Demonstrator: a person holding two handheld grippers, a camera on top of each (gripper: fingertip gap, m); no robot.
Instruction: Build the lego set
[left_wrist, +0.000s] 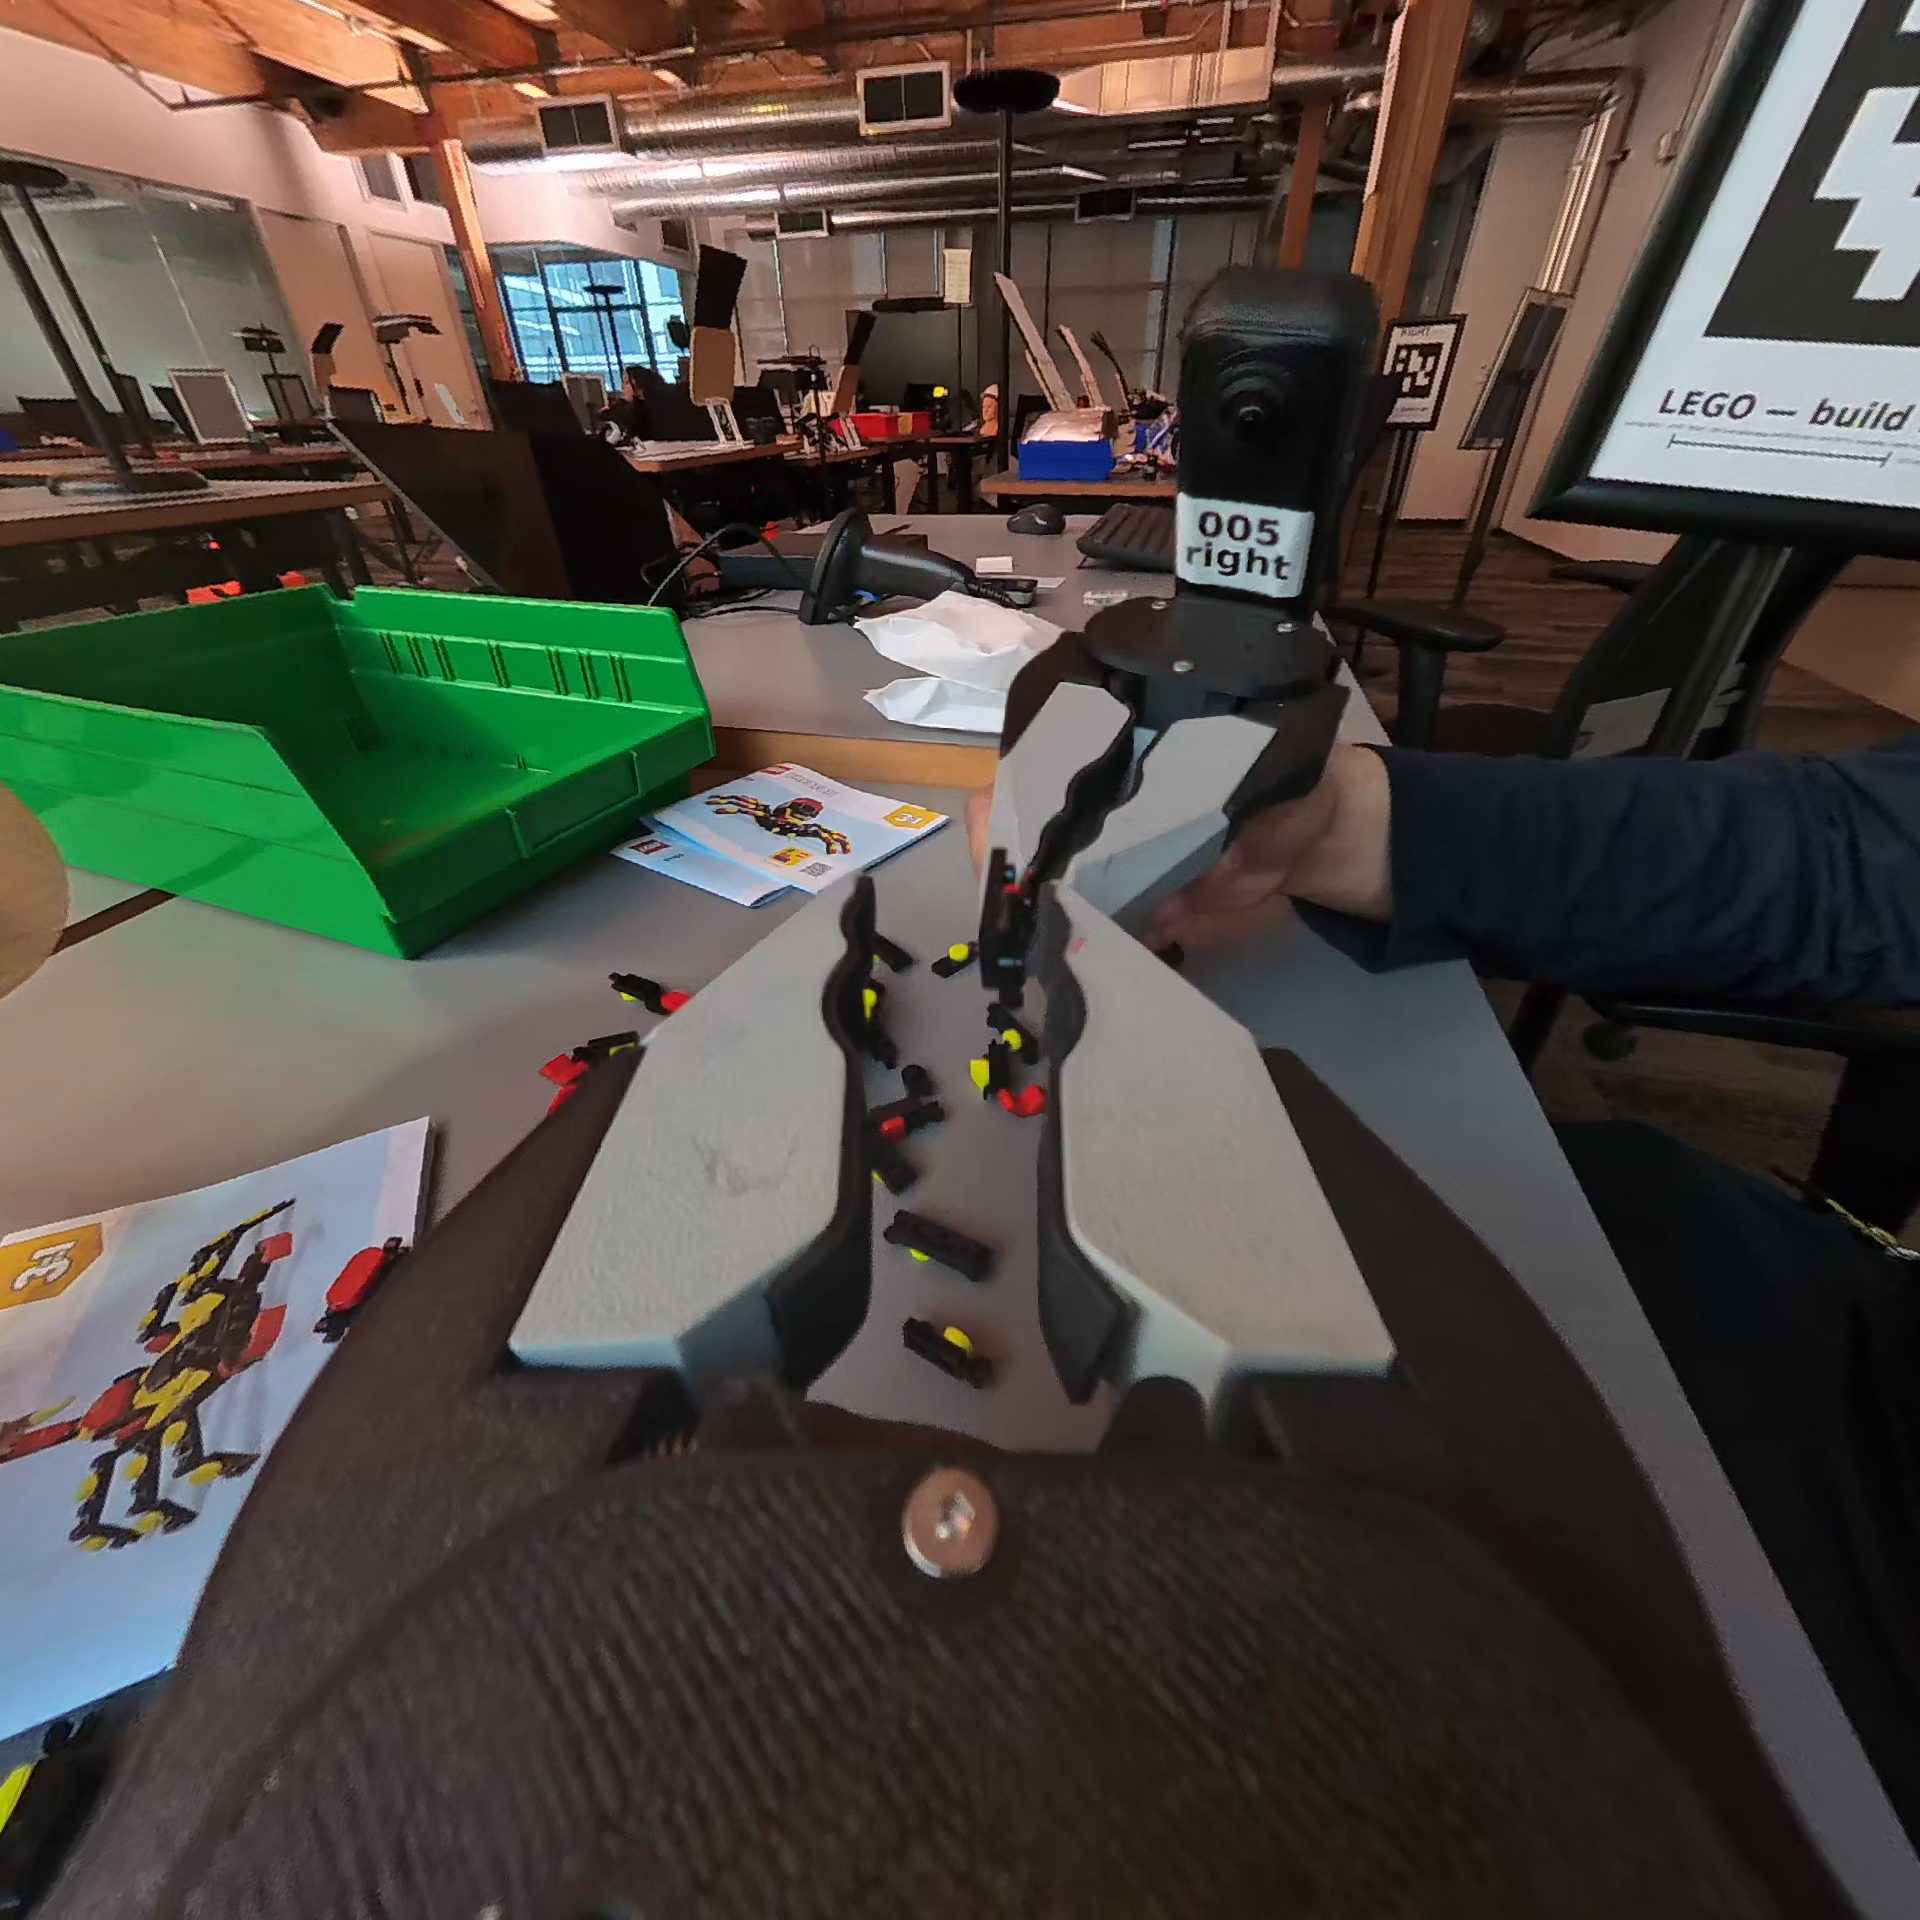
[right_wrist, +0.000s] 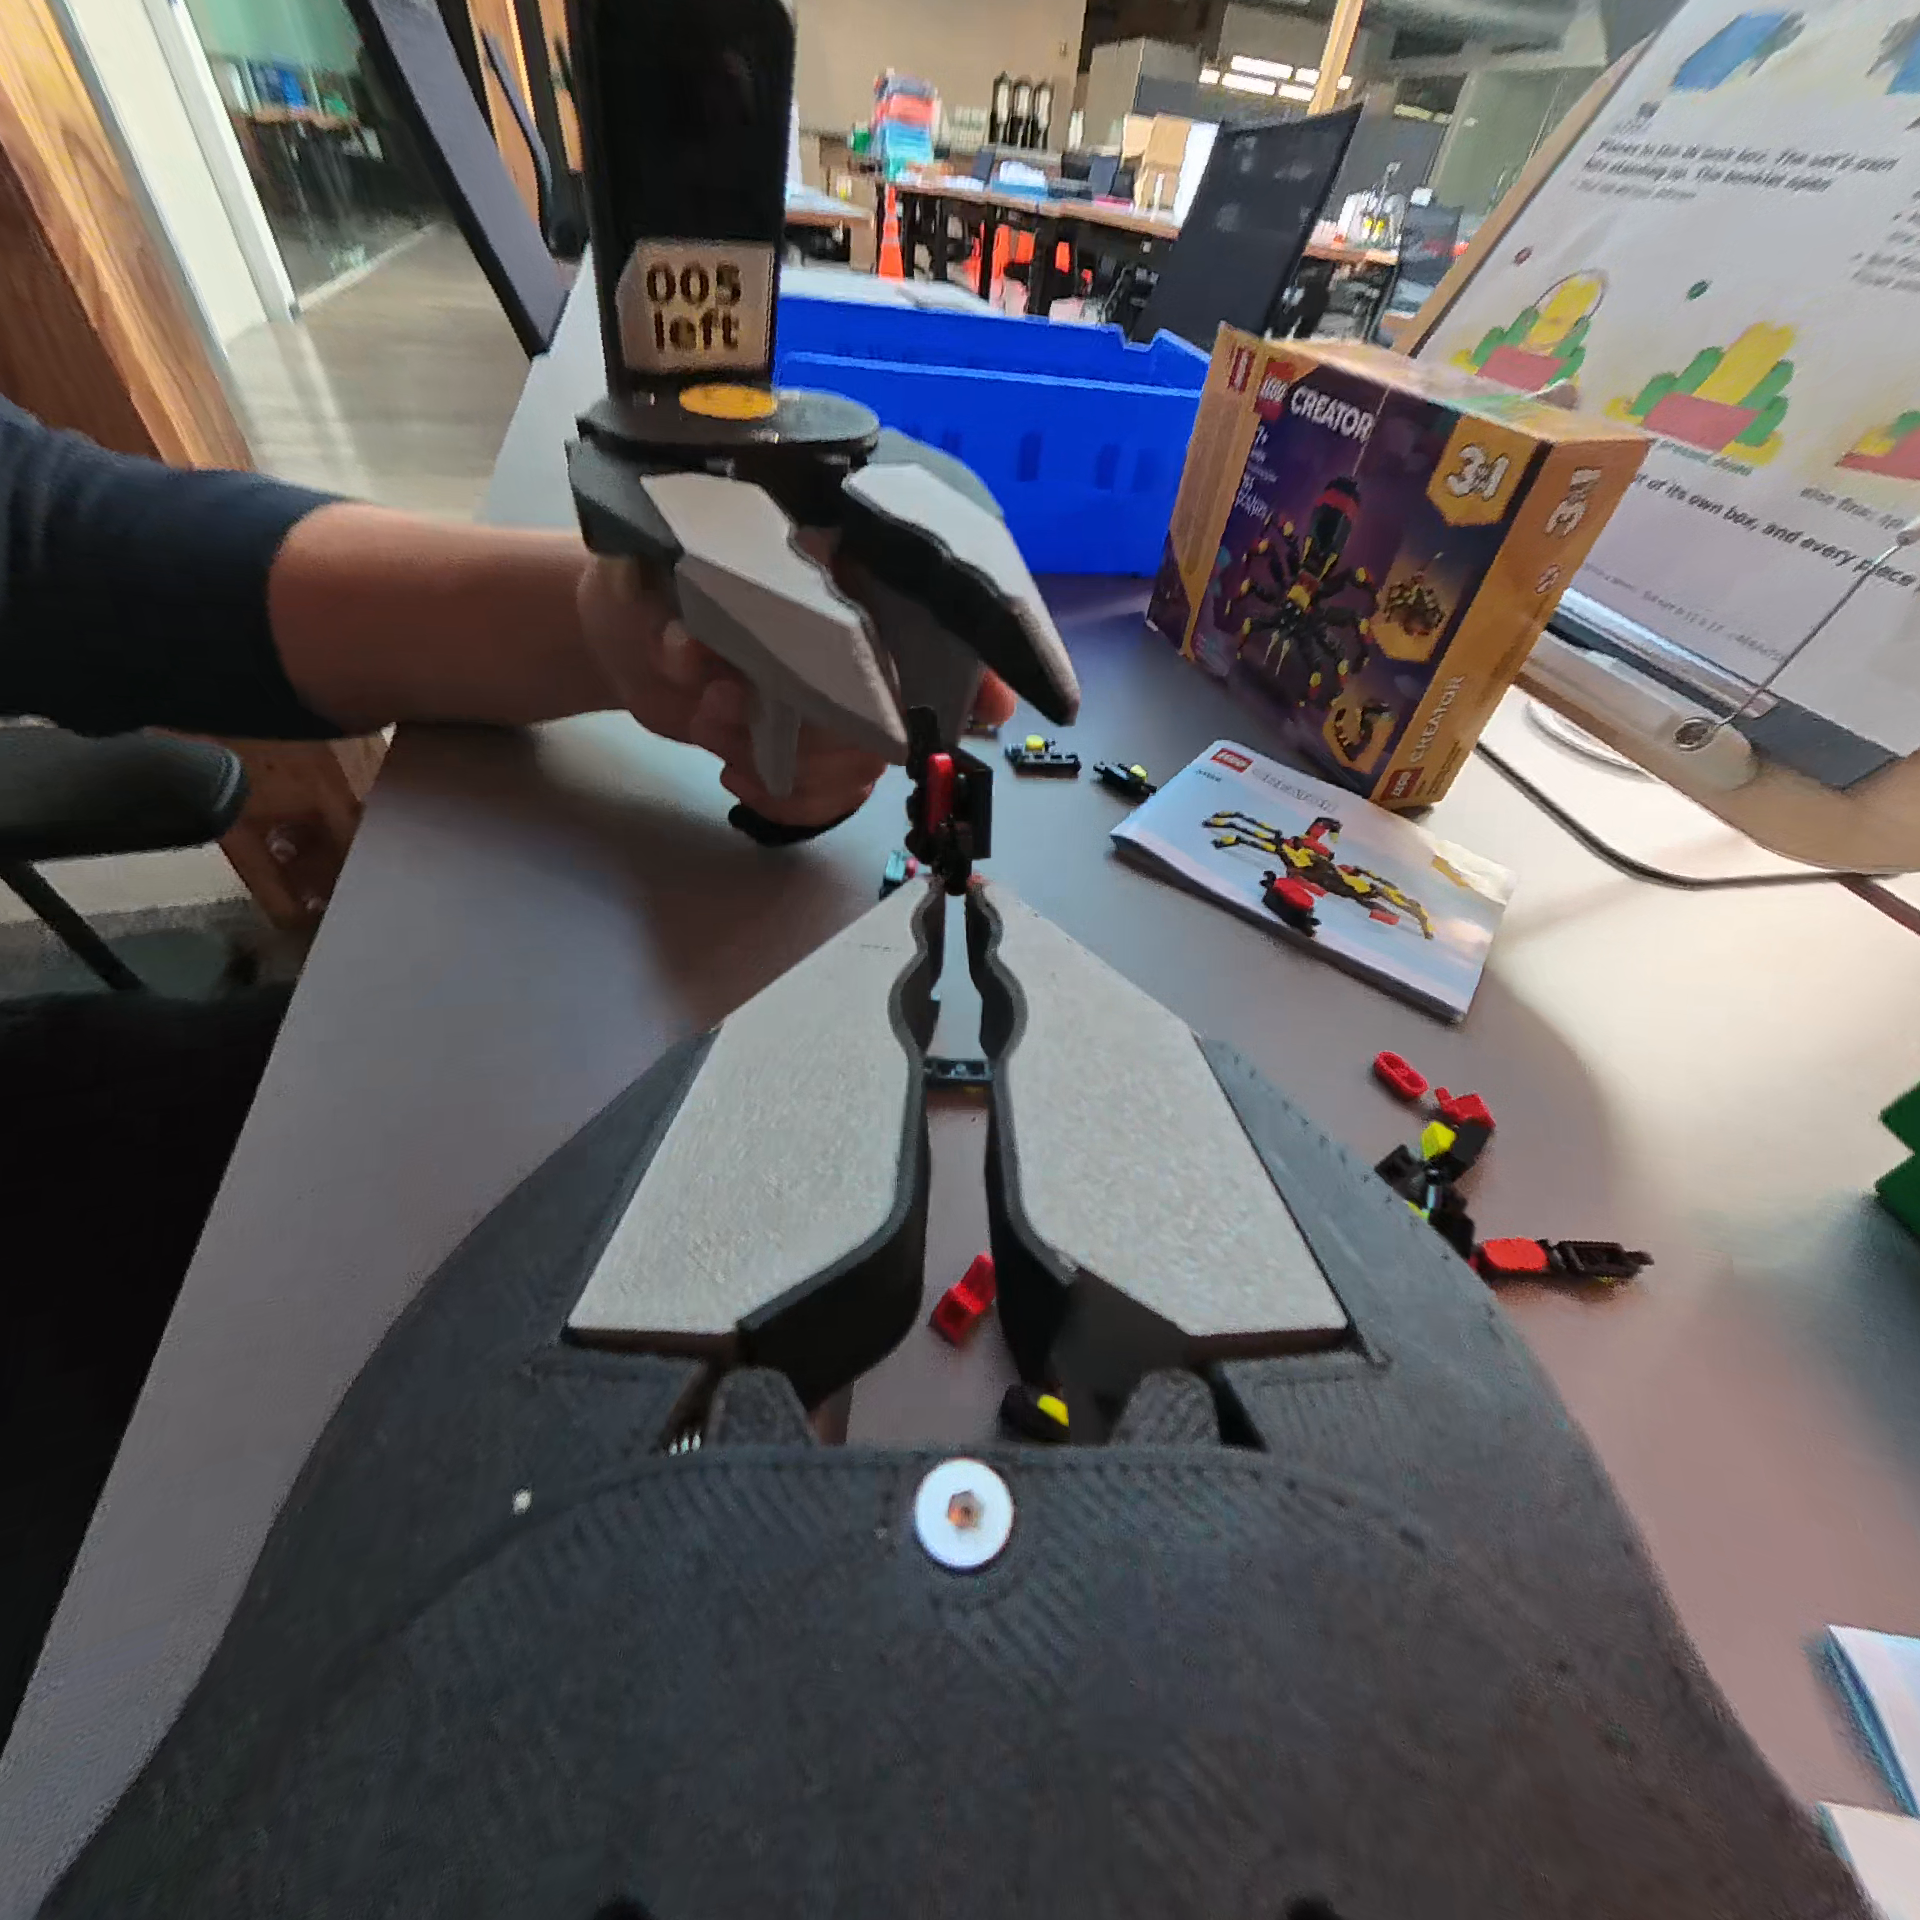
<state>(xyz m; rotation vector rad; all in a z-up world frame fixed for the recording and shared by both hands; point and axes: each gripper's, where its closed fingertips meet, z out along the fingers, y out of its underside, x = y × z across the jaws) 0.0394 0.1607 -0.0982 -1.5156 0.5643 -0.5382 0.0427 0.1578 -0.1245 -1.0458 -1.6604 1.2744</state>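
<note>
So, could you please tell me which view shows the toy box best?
The right wrist view: the box stands whole on the table, between the blue bin and a booklet. The left wrist view does not show it at all, only the green bin, booklets and loose bricks.

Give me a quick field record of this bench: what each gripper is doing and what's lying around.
Left gripper: jaws apart, nothing gripped, right finger beside the assembly
Right gripper: tips closed on a small black and red brick assembly, held above the table
Table: grey, scattered black, red, yellow pieces
Bin: green, empty
Booklet: beside the set box
</note>
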